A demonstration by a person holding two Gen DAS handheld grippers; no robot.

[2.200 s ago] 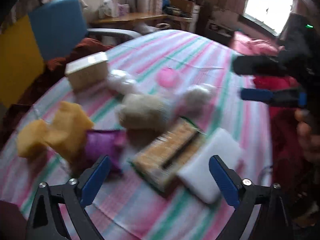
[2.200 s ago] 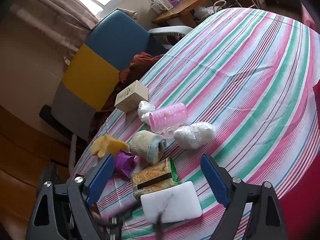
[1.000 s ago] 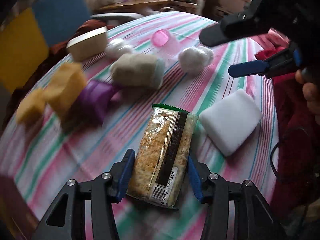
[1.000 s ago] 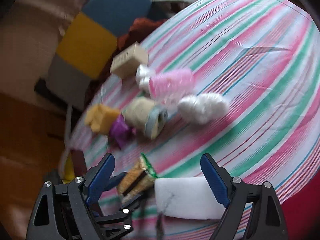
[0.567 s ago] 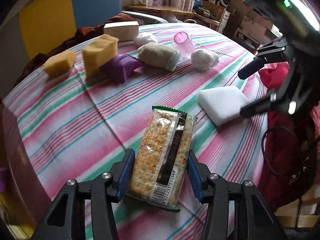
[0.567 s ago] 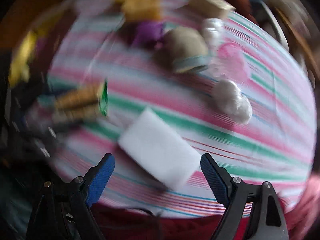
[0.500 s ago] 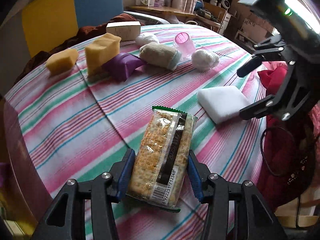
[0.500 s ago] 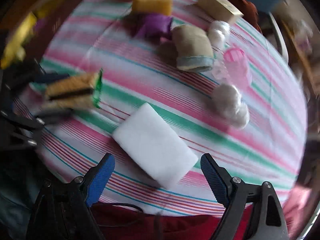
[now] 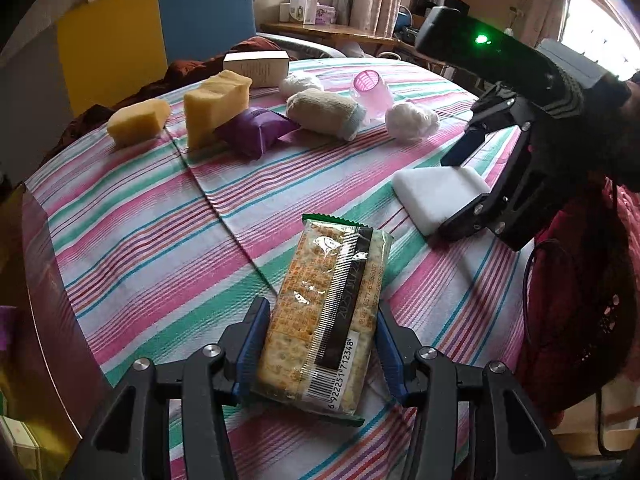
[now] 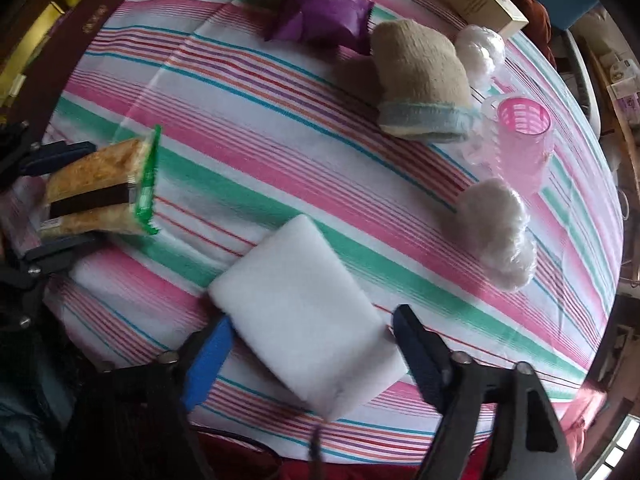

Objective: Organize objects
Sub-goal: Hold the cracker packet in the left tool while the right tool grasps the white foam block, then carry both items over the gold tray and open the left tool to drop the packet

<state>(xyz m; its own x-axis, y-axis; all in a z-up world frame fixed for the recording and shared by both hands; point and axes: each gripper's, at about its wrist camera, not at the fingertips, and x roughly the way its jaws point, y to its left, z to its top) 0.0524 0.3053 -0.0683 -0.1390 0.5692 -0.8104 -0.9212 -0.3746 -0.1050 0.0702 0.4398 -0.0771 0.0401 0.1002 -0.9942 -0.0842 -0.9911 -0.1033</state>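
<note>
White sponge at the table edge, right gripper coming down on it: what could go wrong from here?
1. The right gripper, whose jaws have just been closing, straddles only the near end of the white sponge, without clear pad contact; a soft block held that far off-centre may droop or slip out.
2. The sponge lies close to the table edge; a nudge could push it off.
3. The left gripper holds the cracker packet nearby, so the two may collide.
</note>
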